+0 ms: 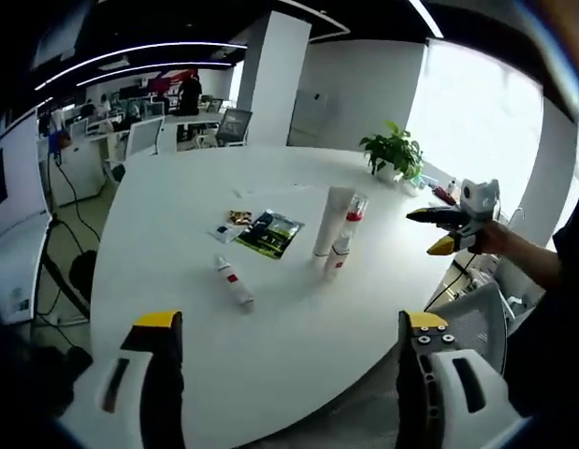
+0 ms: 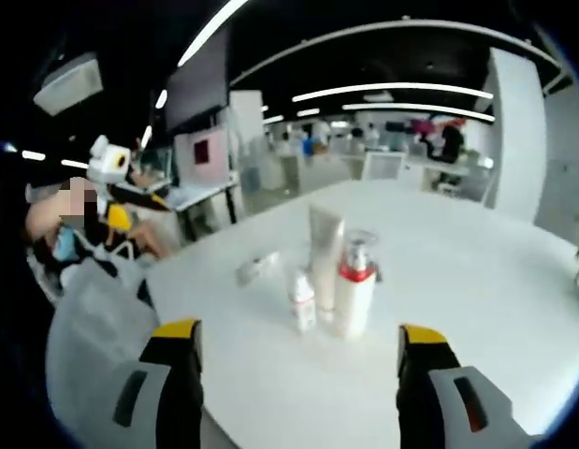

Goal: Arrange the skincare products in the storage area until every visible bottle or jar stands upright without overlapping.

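Nearest, the left gripper [image 1: 287, 327] and right gripper [image 2: 296, 339] both hang over the round white table [image 1: 298, 355] with jaws spread wide, gripping nothing. On the tabletop a small white tube [image 1: 235, 282] lies flat; beyond it stand a tall white tube [image 1: 331, 220], a red-collared pump bottle [image 2: 354, 285] and a small white bottle [image 2: 303, 301], close together. Farther off, printed sachets [image 1: 268, 233], a potted green plant [image 1: 394, 152], then office desks and chairs.

Opposite, distant views across 1 white table [image 1: 298, 346] toward shared bottles [image 2: 354, 285].
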